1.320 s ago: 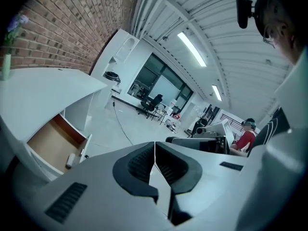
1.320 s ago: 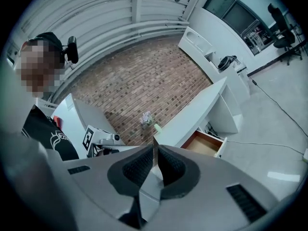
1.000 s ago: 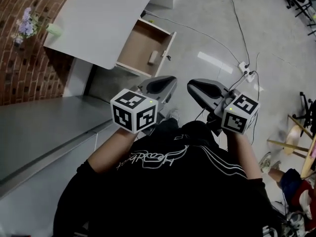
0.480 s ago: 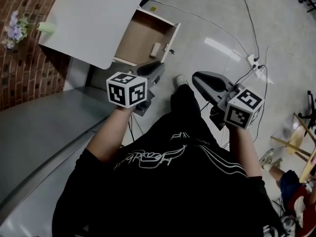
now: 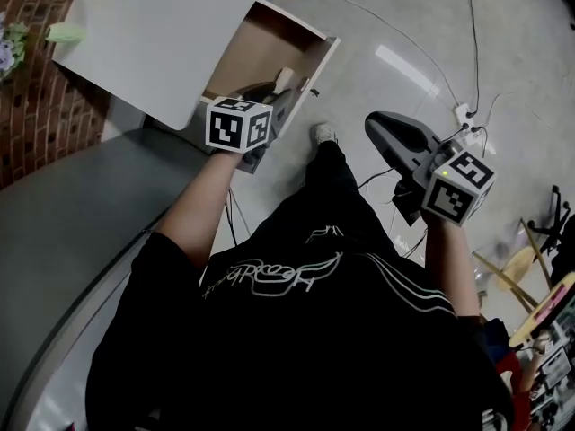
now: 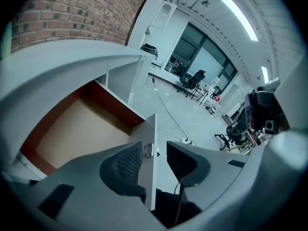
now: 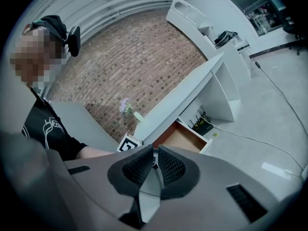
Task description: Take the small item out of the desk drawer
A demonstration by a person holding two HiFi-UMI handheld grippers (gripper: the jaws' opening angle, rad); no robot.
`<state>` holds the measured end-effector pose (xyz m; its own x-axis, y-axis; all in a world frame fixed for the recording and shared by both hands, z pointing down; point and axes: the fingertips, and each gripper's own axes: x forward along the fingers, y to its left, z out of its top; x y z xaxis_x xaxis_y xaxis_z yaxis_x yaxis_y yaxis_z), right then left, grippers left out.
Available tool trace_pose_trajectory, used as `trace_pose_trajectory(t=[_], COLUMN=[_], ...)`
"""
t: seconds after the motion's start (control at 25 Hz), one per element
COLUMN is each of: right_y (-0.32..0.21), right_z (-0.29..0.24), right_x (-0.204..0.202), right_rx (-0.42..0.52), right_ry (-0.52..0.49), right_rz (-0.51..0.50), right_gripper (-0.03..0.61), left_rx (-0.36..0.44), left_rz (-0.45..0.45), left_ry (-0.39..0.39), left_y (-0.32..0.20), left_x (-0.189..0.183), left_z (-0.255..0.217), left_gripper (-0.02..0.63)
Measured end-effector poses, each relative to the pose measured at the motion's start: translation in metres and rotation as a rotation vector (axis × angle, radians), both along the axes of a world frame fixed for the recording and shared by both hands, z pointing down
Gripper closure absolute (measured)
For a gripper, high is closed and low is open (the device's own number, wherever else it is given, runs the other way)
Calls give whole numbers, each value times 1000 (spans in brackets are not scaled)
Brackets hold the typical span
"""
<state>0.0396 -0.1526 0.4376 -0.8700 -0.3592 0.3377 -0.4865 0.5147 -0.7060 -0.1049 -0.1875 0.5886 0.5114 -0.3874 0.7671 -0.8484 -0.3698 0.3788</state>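
The wooden desk drawer (image 5: 254,50) hangs open under the white desk top (image 5: 153,34). A small pale block (image 5: 285,79) lies inside it, close against the front panel (image 5: 321,61). My left gripper (image 5: 274,94) reaches over that front corner, just short of the block. In the left gripper view its jaws (image 6: 154,154) are opening. The panel's top edge (image 6: 151,143) stands between them, and the block is hidden there. My right gripper (image 5: 388,129) hangs back over the floor, shut and empty. The right gripper view shows the drawer (image 7: 181,137) far off.
A brick wall (image 5: 36,124) with a small flower bunch (image 5: 7,54) lies left of the desk. A grey counter (image 5: 72,214) runs along the left. Cables and a power strip (image 5: 462,111) lie on the floor to the right. A wooden stool (image 5: 521,268) stands farther right.
My left gripper has travelled forward from in front of my body to the drawer's front panel. The right gripper has drifted slightly right and stayed back.
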Motion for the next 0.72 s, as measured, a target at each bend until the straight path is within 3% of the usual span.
trace_pose_trajectory(t=[0.12,0.4,0.72], right_y=[-24,-56,-75], right_z=[14,59,90], right_x=[-1,-7,-2], right_rx=[-43,-135,-182], right_ry=[-34,-61,-97], right_rz=[1,-42,-38], right_gripper=[520,520,520], left_rx=[-46,-125,-258], left_rz=[-9,53,60], left_ry=[-27,-181,-219], left_y=[-18,-47,-58], left_x=[-6,-15,-17], left_z=[32,105,167], left_gripper=[420,379,374])
